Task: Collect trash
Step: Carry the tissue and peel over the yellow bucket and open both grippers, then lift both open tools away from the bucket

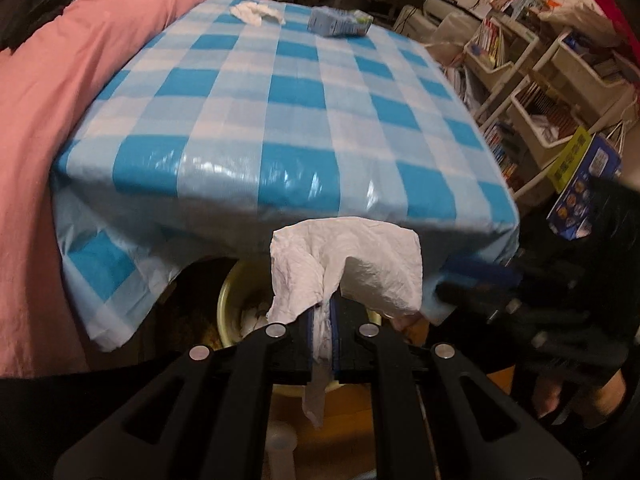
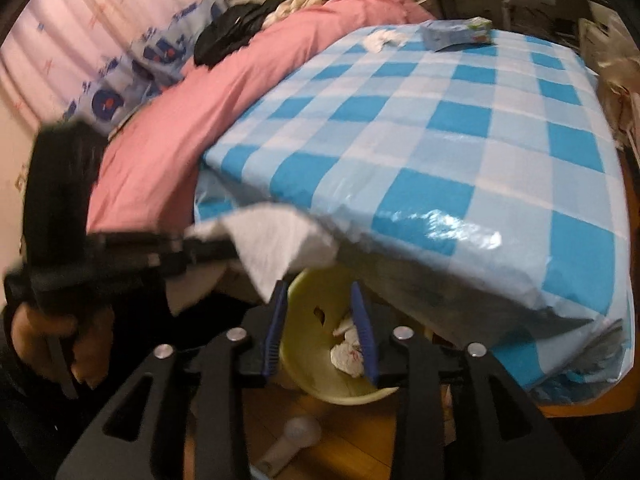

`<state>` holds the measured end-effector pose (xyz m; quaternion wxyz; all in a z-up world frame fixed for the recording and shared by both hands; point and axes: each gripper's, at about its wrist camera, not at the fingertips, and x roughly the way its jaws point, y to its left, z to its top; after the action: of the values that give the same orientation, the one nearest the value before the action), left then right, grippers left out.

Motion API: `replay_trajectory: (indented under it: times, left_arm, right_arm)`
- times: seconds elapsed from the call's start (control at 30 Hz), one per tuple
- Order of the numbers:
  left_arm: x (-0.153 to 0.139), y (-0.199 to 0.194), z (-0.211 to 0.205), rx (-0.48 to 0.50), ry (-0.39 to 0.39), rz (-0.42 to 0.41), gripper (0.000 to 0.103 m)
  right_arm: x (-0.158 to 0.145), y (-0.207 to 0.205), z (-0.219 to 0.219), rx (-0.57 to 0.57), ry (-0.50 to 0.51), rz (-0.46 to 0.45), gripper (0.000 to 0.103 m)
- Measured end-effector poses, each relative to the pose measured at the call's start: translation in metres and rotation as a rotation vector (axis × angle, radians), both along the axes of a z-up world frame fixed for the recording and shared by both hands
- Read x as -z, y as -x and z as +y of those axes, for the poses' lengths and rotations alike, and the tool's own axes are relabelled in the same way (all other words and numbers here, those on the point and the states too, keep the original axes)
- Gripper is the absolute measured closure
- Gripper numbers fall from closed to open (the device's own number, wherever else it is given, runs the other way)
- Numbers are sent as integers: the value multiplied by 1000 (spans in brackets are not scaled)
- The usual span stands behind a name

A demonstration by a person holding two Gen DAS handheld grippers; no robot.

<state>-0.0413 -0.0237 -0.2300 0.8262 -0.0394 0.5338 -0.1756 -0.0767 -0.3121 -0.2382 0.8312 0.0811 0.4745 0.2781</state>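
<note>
My left gripper [image 1: 323, 308] is shut on a white tissue [image 1: 360, 264] and holds it in front of the near edge of the blue checked table [image 1: 280, 128], above a pale yellow bin [image 1: 230, 312] on the floor. In the right wrist view the same tissue [image 2: 280, 240] hangs from the left gripper [image 2: 216, 250] over the bin [image 2: 304, 364], which holds crumpled tissues [image 2: 348, 354]. My right gripper [image 2: 320, 296] is open and empty just above the bin. Another crumpled tissue [image 1: 256, 12] and a blue wrapper pack [image 1: 340, 22] lie at the table's far end.
A pink blanket [image 1: 60, 120] covers a bed left of the table. White shelves with books [image 1: 540, 92] and a blue box [image 1: 584, 188] stand to the right. A white plastic object [image 2: 292, 444] lies on the wooden floor beside the bin.
</note>
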Motion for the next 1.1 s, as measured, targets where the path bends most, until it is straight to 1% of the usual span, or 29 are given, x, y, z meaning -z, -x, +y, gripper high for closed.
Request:
replay_trajectory:
  times: [0.1,0.17,0.2,0.23,0.27,0.3,0.37,0.4,0.53,0.67,0.9,1.1]
  left_arm:
    - [4,4,-6,12,-43,14,95]
    - [5,4,-8,17,-56,15,83]
    - [4,6,-9,13,-74,8,69]
    - [3,7,-10,7,-98,-5,53]
    - [1,8,-12,1,-125,-22,47]
    - [-1,9,-12,-1,-141,-36,44]
    - [-4,10,-12,-4,-155,-50,43]
    - [-6,11,-11,-11,-167,-66,40]
    - [-19,16,-13,-29,-229,-158,31]
    - [-31,17,-13,-44,-256,-222,28]
    - [-37,17,-10,-68,-258,-256,27]
    - [-39,18,-11,-67,-256,-270,25]
  right_arm:
    - [-3,2,-7,34,-20,-17,61]
    - [-5,3,-10,49,-24,-25,59]
    - [-5,4,-11,58,-25,-31,58]
    - [-6,4,-13,67,-27,-38,58]
    - [-7,4,-13,72,-28,-41,56]
    - [-7,5,-14,80,-27,-47,55]
    - [-8,6,-17,93,-27,-54,55]
    - [-9,6,-19,101,-33,-56,55]
    - [-8,4,-22,117,-33,-58,54]
    - [-6,3,-20,113,-25,-55,52]
    - [-5,2,-18,107,-19,-52,52]
    - [-5,3,-17,106,-16,-53,52]
